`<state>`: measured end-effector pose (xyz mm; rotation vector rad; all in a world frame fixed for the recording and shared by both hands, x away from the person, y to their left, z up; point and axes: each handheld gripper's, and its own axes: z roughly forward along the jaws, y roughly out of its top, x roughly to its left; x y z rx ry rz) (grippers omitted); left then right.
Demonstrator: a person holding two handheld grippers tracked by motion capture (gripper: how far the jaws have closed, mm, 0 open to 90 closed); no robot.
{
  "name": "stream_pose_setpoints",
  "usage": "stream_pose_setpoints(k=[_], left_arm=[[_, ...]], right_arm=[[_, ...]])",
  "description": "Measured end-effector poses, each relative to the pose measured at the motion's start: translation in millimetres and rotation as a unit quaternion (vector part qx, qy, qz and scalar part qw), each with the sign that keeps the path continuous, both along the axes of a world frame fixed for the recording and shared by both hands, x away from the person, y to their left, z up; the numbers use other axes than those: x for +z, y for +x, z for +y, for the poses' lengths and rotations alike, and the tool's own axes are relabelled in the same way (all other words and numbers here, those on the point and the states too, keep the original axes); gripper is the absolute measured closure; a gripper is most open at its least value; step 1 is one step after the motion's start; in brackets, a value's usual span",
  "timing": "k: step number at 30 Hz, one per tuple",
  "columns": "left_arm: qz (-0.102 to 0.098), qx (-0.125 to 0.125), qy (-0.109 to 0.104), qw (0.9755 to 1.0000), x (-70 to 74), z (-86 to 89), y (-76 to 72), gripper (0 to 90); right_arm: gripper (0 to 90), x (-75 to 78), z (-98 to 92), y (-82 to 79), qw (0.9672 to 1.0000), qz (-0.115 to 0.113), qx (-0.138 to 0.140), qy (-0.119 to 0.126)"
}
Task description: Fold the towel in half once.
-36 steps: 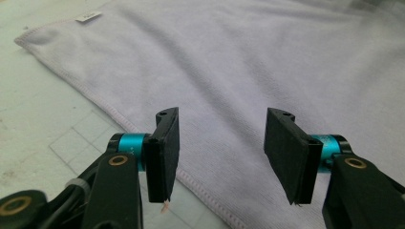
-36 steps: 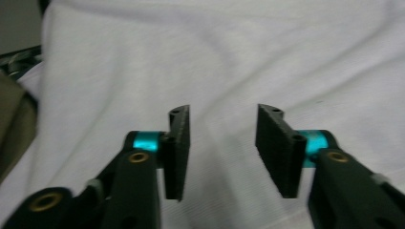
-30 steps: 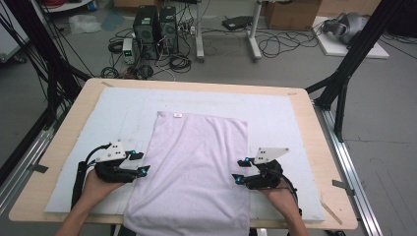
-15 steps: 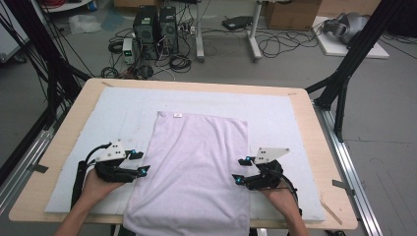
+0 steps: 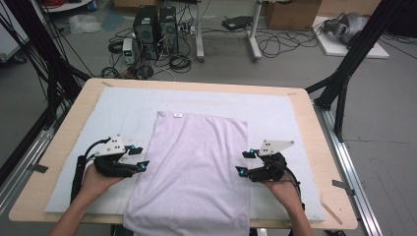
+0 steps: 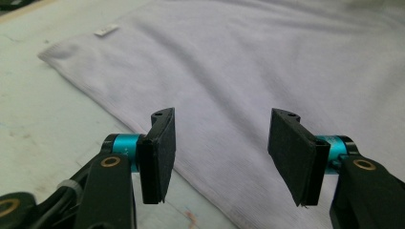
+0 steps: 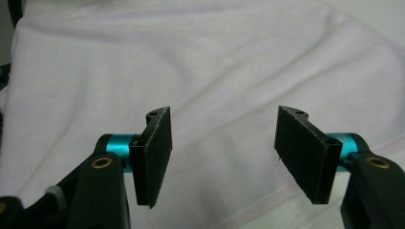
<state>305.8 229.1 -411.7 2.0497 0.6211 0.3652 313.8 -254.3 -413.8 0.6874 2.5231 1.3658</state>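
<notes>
Right gripper (image 5: pixel 241 162) jaws freshly wider, left gripper (image 5: pixel 139 158) jaws apart, both empty at the towel's (image 5: pixel 194 172) opposite side edges.

Left gripper (image 5: pixel 141 158) held low in the left hand (image 5: pixel 96 179), jaws apart, nothing between the pads. Right gripper (image 5: pixel 244 162) likewise in the right hand (image 5: pixel 280 184), jaws just opened wider, apparently empty. Both forearms enter from the near edge, grippers pointing inward toward each other.
</notes>
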Motion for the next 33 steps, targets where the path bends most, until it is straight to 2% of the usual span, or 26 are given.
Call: stream_pose_setpoints(k=[1, 4, 5, 8, 10, 11, 12, 13, 18, 20, 24, 25, 27, 29, 31, 33], left_arm=[[-0.003, 0.002, 0.0, 1.0, 3.2, -0.1, 3.8, 43.4], [-0.007, 0.004, -0.007, 0.9999, 12.2, -1.8, 16.7, 43.9], [-0.01, 0.007, -0.009, 0.9999, 14.5, -3.2, 21.2, 43.9], [-0.013, 0.013, -0.016, 0.9997, 19.5, -7.4, 37.6, 44.1], [-0.008, 0.017, -0.017, 0.9997, 21.2, -10.9, 50.6, 46.2], [-0.005, 0.018, -0.014, 0.9997, 22.2, -12.8, 57.1, 46.2], [-0.005, 0.017, -0.01, 0.9998, 23.5, -14.2, 63.2, 47.6], [-0.003, 0.017, -0.007, 0.9998, 25.0, -16.0, 69.3, 47.6], [0.013, 0.013, -0.012, 0.9998, 33.0, -21.3, 98.8, 50.8], [0.021, 0.01, -0.006, 0.9997, 34.6, -22.8, 110.3, 51.4], [0.021, 0.007, -0.012, 0.9997, 27.8, -20.7, 127.4, 53.8], [0.025, 0.011, -0.009, 0.9996, 22.7, -19.6, 131.5, 53.8], [0.042, 0.013, 0.003, 0.999, 13.2, -18.9, 137.3, 54.6], [0.054, 0.013, 0.02, 0.9983, 4.8, -21.3, 140.8, 55.0], [0.059, 0.012, 0.028, 0.9978, -2.4, -25.3, 142.9, 57.8], [0.056, 0.019, 0.047, 0.9971, -8.6, -29.6, 145.3, 58.5]], right_arm=[[37.4, 0.0, 0.0, 0.0, 1.0, 0.0, 0.0, 0.0], [38.0, 13.6, -0.6, 16.4, 0.9999, -0.011, -0.002, -0.002], [38.0, 13.6, -0.6, 16.4, 0.9999, -0.011, -0.002, -0.002], [38.0, 20.7, -0.3, 32.1, 0.9998, -0.014, -0.004, -0.012], [38.7, 26.1, 0.1, 49.8, 0.9996, -0.015, -0.01, -0.023], [38.7, 26.1, 0.1, 49.8, 0.9996, -0.015, -0.01, -0.023], [39.1, 28.3, -0.1, 61.5, 0.9997, -0.009, -0.007, -0.02], [39.1, 28.3, -0.1, 61.5, 0.9997, -0.009, -0.007, -0.02], [39.0, 29.3, -1.4, 87.6, 0.9995, 0.002, -0.011, -0.028], [39.0, 28.1, -2.5, 97.4, 0.9995, 0.003, -0.016, -0.026], [40.2, 17.8, -5.2, 116.6, 0.9991, 0.011, -0.031, -0.027], [40.2, 17.8, -5.2, 116.6, 0.9991, 0.011, -0.031, -0.027], [40.5, 7.0, -8.0, 124.8, 0.9986, 0.02, -0.042, -0.025], [40.9, 3.6, -8.6, 126.7, 0.9982, 0.026, -0.046, -0.029], [42.1, -6.5, -10.3, 133.5, 0.9972, 0.035, -0.056, -0.034], [42.6, -9.3, -10.4, 135.4, 0.9967, 0.037, -0.062, -0.038]])
